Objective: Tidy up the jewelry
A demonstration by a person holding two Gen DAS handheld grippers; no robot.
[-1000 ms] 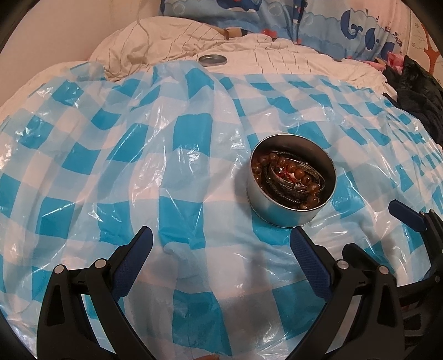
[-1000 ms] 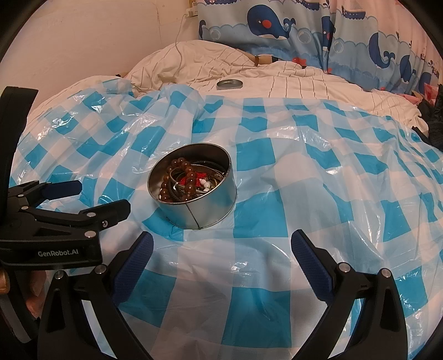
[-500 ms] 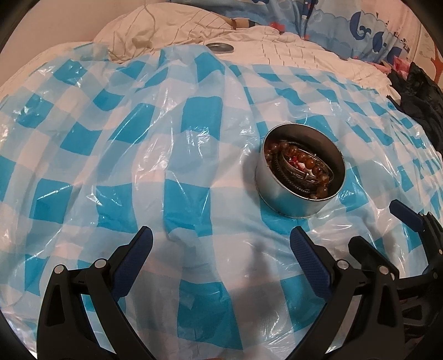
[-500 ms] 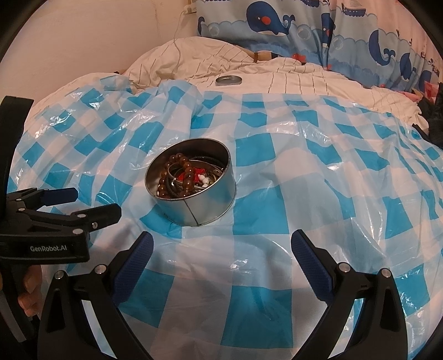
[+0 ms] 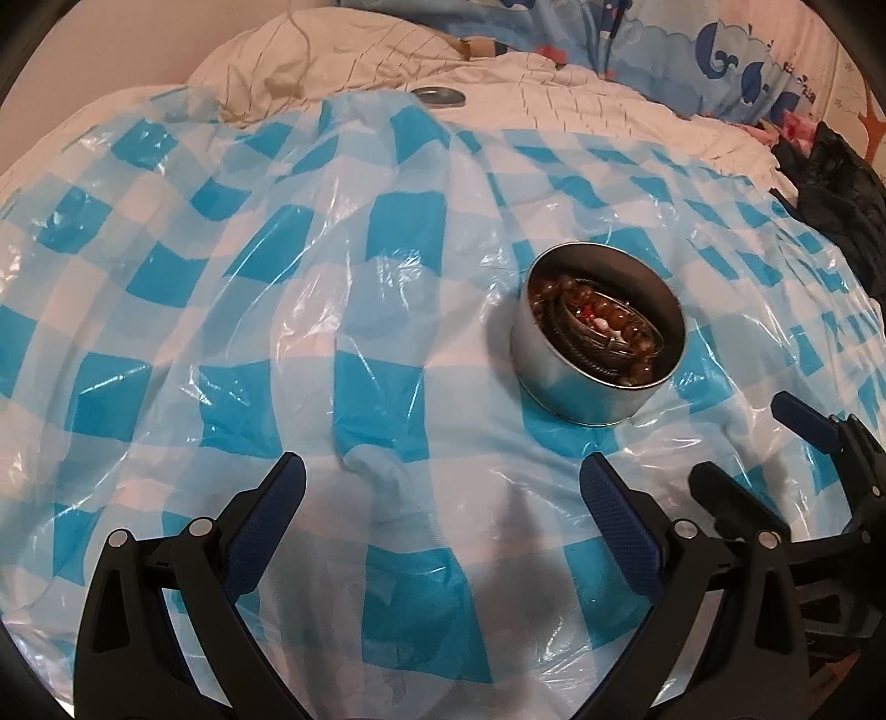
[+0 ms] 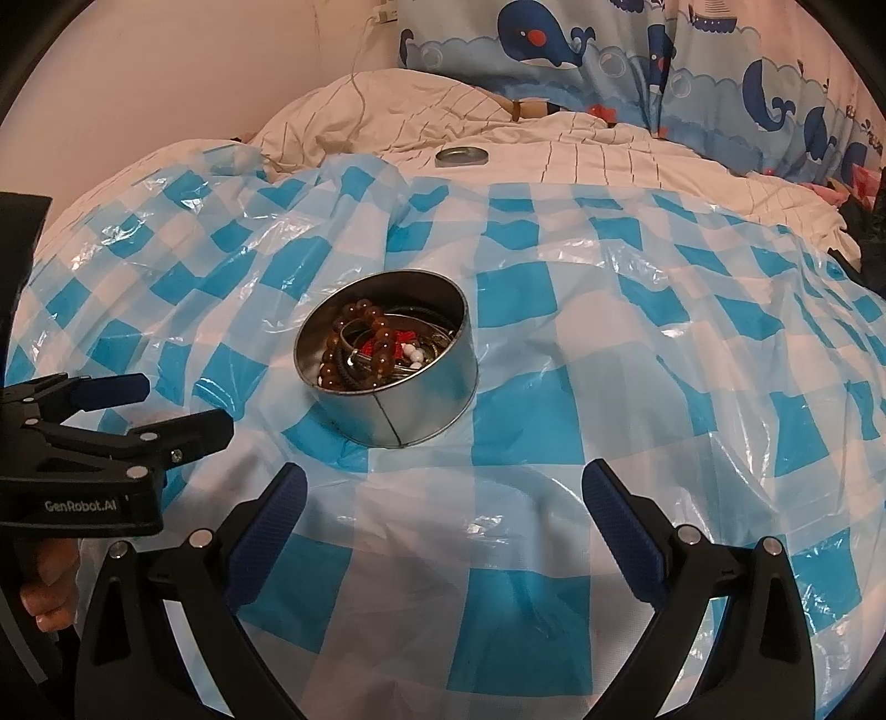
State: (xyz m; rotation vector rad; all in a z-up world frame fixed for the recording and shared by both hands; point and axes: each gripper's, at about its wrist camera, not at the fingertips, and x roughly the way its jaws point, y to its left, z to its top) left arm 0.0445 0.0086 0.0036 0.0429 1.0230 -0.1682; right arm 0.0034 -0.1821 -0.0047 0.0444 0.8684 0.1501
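A round metal tin (image 5: 576,393) stands on the blue-and-white checked plastic sheet (image 5: 277,332). It holds brown bead bracelets (image 6: 365,343), metal bangles and small red and white pieces. Its lid (image 6: 461,156) lies far back on the cream bedding. My left gripper (image 5: 443,487) is open and empty, low and to the left of the tin. My right gripper (image 6: 443,487) is open and empty, just in front of the tin (image 6: 398,410). Each gripper shows at the edge of the other's view: the right one (image 5: 803,443) and the left one (image 6: 138,410).
Whale-print pillows (image 6: 554,50) line the back. A rumpled cream striped duvet (image 6: 387,116) lies behind the sheet. Dark clothing (image 5: 830,205) is piled at the right edge. A white cable (image 6: 360,66) runs down the wall.
The left gripper has moved forward and tilted down, so the tin and lid sit lower and larger in its view. The right gripper has barely moved. Both stay open.
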